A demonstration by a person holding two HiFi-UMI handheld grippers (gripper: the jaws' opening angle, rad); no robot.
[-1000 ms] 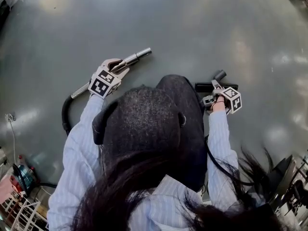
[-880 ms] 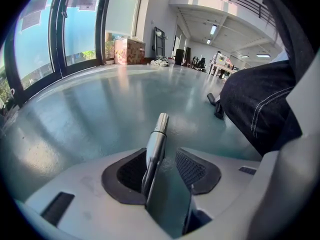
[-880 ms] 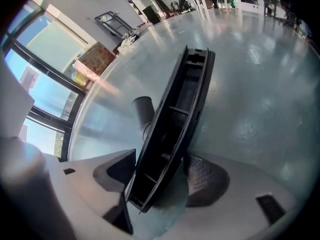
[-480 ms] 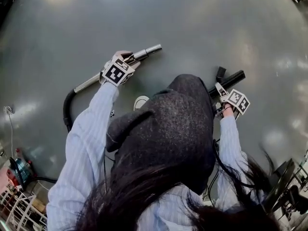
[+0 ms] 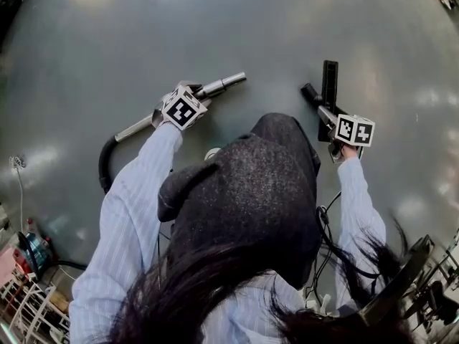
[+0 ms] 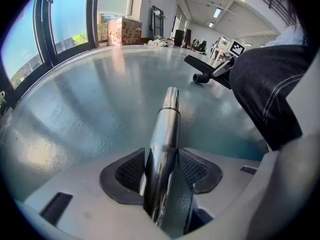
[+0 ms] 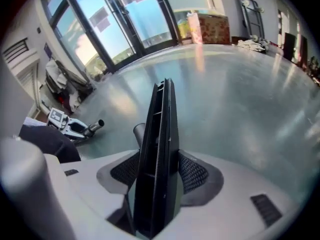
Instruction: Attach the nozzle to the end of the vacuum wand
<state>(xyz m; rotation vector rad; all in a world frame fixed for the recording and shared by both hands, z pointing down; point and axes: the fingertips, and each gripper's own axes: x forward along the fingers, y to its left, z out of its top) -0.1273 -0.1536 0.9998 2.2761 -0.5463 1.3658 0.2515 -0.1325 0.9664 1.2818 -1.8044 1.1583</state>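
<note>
In the head view my left gripper (image 5: pixel 201 92) is shut on the shiny metal vacuum wand (image 5: pixel 224 84), which lies low over the grey floor with its open end pointing right. The left gripper view shows the wand (image 6: pixel 168 121) pinched between both pads of that gripper (image 6: pixel 162 170). My right gripper (image 5: pixel 327 117) holds the black flat nozzle (image 5: pixel 329 77) up on edge, to the right of the wand's end and apart from it. Its jaws are closing, and the nozzle (image 7: pixel 159 144) sits between the pads of the right gripper (image 7: pixel 158 176). The nozzle's round neck (image 5: pixel 310 92) points left.
A black hose (image 5: pixel 105 165) runs from the wand's back end toward a red vacuum body (image 5: pixel 32 258) at lower left, beside a white rack (image 5: pixel 29 308). My dark trouser knee (image 5: pixel 244 192) lies between the arms. A cardboard box (image 6: pixel 125 30) stands far off by the windows.
The right gripper has swung up and to the right with the nozzle and rolled, so the nozzle now stands on edge, pointing away. The left gripper and wand shifted a little to the right.
</note>
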